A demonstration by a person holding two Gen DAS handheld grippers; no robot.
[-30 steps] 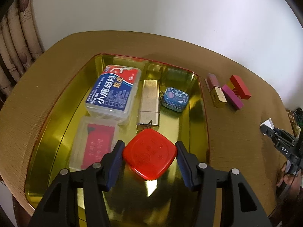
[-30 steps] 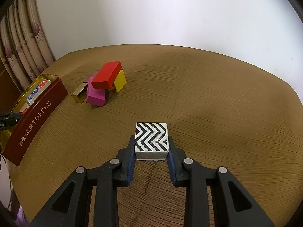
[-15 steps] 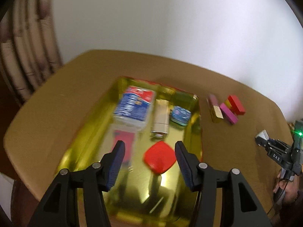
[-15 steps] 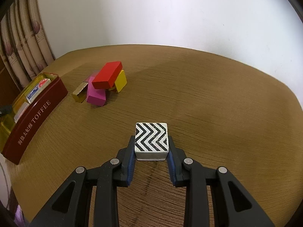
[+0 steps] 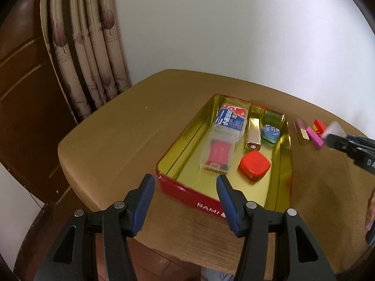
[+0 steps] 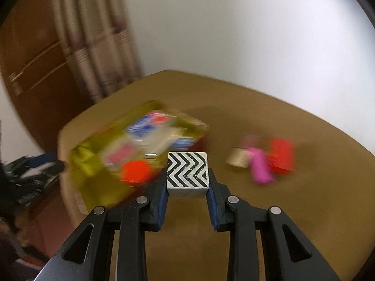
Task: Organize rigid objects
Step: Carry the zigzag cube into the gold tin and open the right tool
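1. We see a red tin point(image 5: 187, 192) w/ gold lining on the tabletop point(image 5: 131, 126), its near short wall close to the tabletop's near edge.
2. Inside, along the far wall: a blue-label plastic box point(image 5: 232, 119), a gold bar-shaped case point(image 5: 253, 132), a small blue patterned tin point(image 5: 270, 133).
3. Nearer in the tin: a clear case w/ red insert point(image 5: 218, 154) and a red rounded square box point(image 5: 255, 165).
4. Outside, beside the tin's right wall, toward the tabletop's far right: a pink-gold tube point(image 5: 301, 131), magenta block point(image 5: 315, 137), red block point(image 5: 319, 124).
5. Our left gripper point(image 5: 186, 199) hangs above the tin's near wall, jaws apart, nothing between.
6. Our right gripper point(image 6: 187, 187) is clamped on the zigzag cube point(image 6: 187, 171), lifted off the tabletop, just right of the blurred tin.
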